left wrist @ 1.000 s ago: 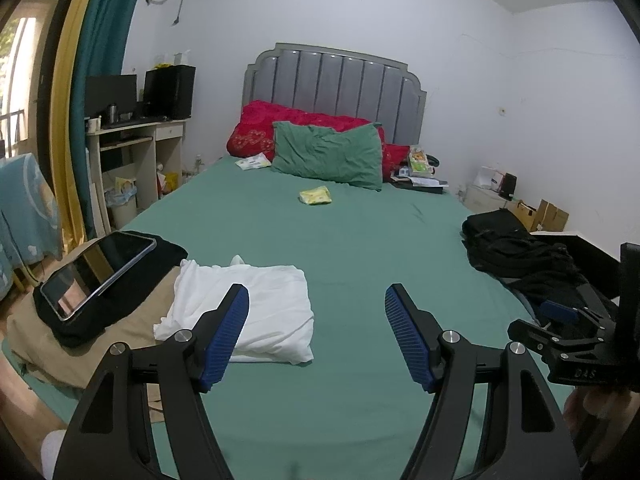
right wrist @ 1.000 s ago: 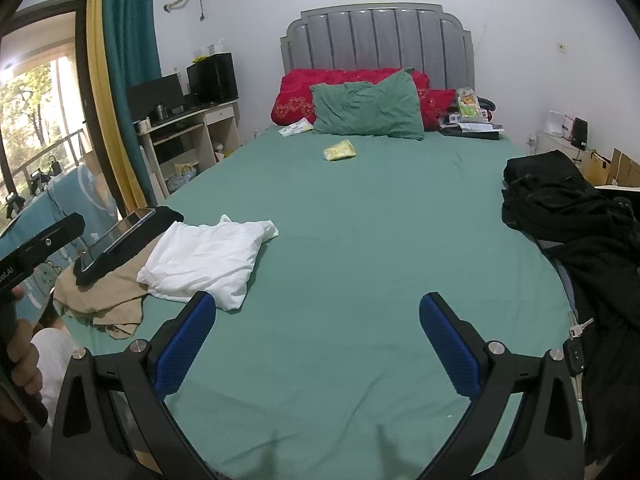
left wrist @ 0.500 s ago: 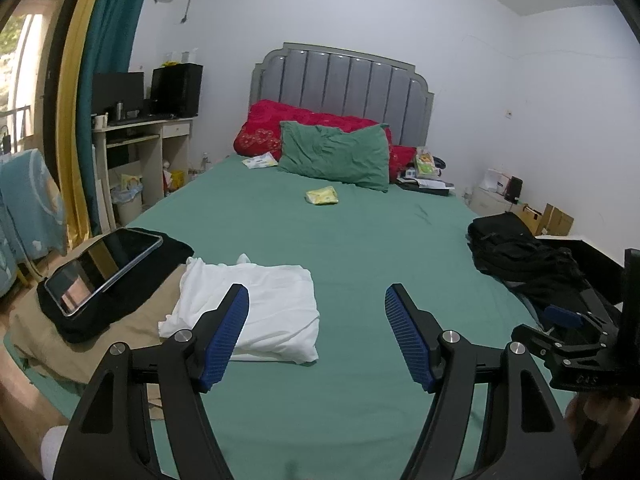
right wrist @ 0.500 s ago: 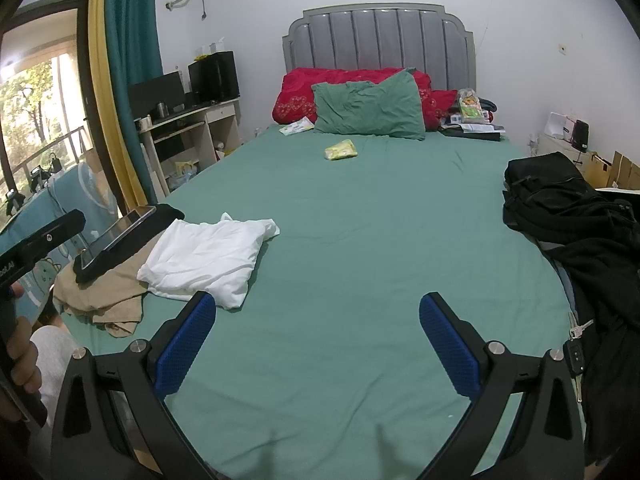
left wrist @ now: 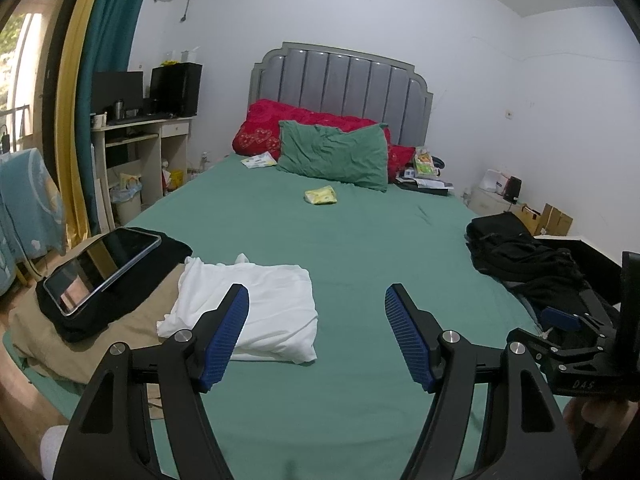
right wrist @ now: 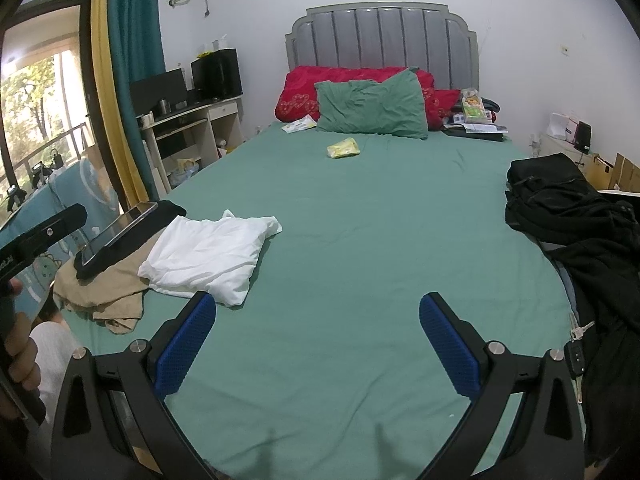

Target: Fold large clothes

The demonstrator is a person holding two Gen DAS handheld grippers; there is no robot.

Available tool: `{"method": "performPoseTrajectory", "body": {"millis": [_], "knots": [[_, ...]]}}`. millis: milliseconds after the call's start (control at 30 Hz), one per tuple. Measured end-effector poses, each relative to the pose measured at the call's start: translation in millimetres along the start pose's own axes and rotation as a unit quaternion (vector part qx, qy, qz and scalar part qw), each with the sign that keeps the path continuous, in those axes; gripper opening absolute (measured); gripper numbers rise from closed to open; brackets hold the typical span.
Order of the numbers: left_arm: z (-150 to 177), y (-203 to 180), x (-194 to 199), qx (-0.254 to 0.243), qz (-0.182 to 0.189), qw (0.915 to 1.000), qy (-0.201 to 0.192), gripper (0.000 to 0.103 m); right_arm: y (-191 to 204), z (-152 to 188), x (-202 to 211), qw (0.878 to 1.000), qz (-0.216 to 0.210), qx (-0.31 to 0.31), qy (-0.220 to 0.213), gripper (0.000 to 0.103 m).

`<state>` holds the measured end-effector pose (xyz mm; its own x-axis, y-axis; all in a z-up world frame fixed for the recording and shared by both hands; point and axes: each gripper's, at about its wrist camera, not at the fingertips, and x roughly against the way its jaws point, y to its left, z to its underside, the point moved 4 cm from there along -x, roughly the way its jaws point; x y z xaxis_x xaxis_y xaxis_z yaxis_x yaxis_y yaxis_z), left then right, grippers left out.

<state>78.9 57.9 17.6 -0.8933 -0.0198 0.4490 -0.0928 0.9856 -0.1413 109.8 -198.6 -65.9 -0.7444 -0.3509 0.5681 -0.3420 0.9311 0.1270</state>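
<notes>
A folded white garment (left wrist: 256, 308) lies on the green bed sheet (left wrist: 360, 248) near the left front, also in the right wrist view (right wrist: 208, 256). A tan garment (right wrist: 100, 296) and a black garment (left wrist: 120, 280) lie to its left. A heap of black clothes (left wrist: 520, 260) lies at the bed's right edge, also in the right wrist view (right wrist: 568, 216). My left gripper (left wrist: 317, 304) is open and empty above the sheet, just right of the white garment. My right gripper (right wrist: 317, 312) is open and empty above the bare sheet.
A tablet (left wrist: 100, 264) rests on the black garment. A green pillow (left wrist: 332, 156), red quilt (left wrist: 260, 132) and yellow packet (left wrist: 320, 195) lie near the headboard. A desk (left wrist: 140, 136) stands at left. Keys (right wrist: 576, 344) lie by the black clothes.
Both wrist views have tilted up slightly, more so the left. Both grippers stay open and the clothes have not moved.
</notes>
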Motion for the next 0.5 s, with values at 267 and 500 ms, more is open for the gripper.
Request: {"method": "performPoseTrajectory", "body": {"millis": [267, 500], "knots": [[0.5, 0.9, -0.7, -0.002, 0.005, 1.0, 0.001, 0.074, 1.7, 0.2, 0.3, 1.0, 0.0, -0.001, 0.0, 0.101], [0.2, 1.0, -1.6, -0.003, 0.005, 1.0, 0.001, 0.074, 2.0, 0.2, -0.6, 1.0, 0.0, -0.001, 0.001, 0.101]]}}
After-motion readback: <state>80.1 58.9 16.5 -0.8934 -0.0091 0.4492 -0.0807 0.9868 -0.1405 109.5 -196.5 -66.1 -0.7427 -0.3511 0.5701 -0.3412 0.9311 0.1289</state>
